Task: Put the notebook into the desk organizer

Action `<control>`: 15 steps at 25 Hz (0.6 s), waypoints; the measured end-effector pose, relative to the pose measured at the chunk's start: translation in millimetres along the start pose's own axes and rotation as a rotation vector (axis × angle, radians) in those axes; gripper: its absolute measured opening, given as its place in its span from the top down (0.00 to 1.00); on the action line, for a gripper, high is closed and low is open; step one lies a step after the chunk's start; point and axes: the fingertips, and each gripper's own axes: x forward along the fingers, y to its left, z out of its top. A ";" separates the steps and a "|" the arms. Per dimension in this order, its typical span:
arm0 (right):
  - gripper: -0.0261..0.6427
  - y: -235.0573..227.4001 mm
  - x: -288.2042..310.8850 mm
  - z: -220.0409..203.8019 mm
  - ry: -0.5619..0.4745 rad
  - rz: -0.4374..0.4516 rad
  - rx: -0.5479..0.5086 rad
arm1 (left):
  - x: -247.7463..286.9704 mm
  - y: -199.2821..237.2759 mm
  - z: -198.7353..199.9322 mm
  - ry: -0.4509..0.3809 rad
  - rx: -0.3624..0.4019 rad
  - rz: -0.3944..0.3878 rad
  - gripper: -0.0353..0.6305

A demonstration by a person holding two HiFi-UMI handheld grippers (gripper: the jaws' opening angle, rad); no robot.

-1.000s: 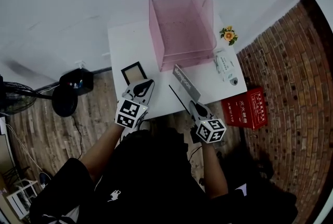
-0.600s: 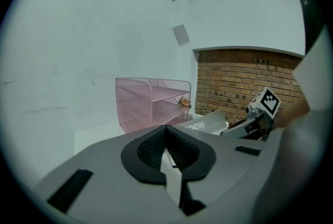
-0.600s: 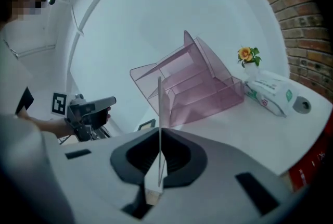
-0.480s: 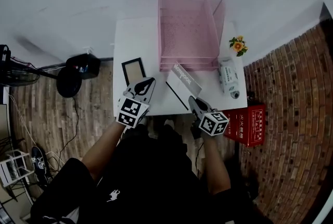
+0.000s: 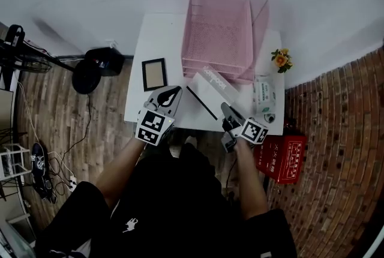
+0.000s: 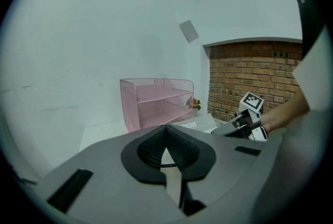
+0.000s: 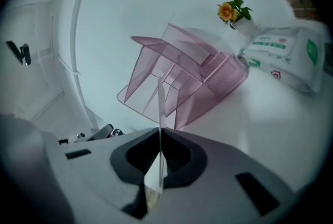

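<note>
The pink mesh desk organizer [image 5: 222, 29] stands at the back of the white table [image 5: 157, 41]; it also shows as the pink organizer [image 6: 156, 103] and as the tilted pink organizer [image 7: 182, 82]. The white notebook [image 5: 211, 90] with a dark edge hangs tilted just in front of its lower shelf. My right gripper [image 5: 230, 114] is shut on the notebook's near corner; the notebook [image 7: 160, 108] shows edge-on between the pads. My left gripper [image 5: 170, 96] hovers over the table's front edge, shut and holding nothing. In the left gripper view the notebook [image 6: 200, 125] and right gripper [image 6: 244, 124] sit to the right.
A small dark picture frame [image 5: 154, 74] lies left of the organizer. Orange flowers [image 5: 281, 59] and a pack of wipes [image 5: 262, 98] occupy the table's right edge. A red box [image 5: 282, 158] sits on the wooden floor at the right, a black fan base [image 5: 89, 74] at the left.
The right gripper has carried the notebook closer to the organizer's front and rolled it, so more of its white face shows. The left gripper has shifted a little along the table's front edge.
</note>
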 end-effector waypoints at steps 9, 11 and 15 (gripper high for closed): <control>0.95 -15.6 8.4 10.0 -0.085 0.034 0.189 | 2.6 -9.6 9.0 -0.013 0.003 0.038 0.94; 0.95 -17.6 11.3 11.9 -0.097 0.023 0.201 | 5.6 -13.1 9.0 -0.012 0.006 0.039 0.94; 0.95 -19.1 17.9 16.5 -0.144 -0.002 0.242 | 10.3 -20.1 7.3 -0.004 0.013 0.039 0.94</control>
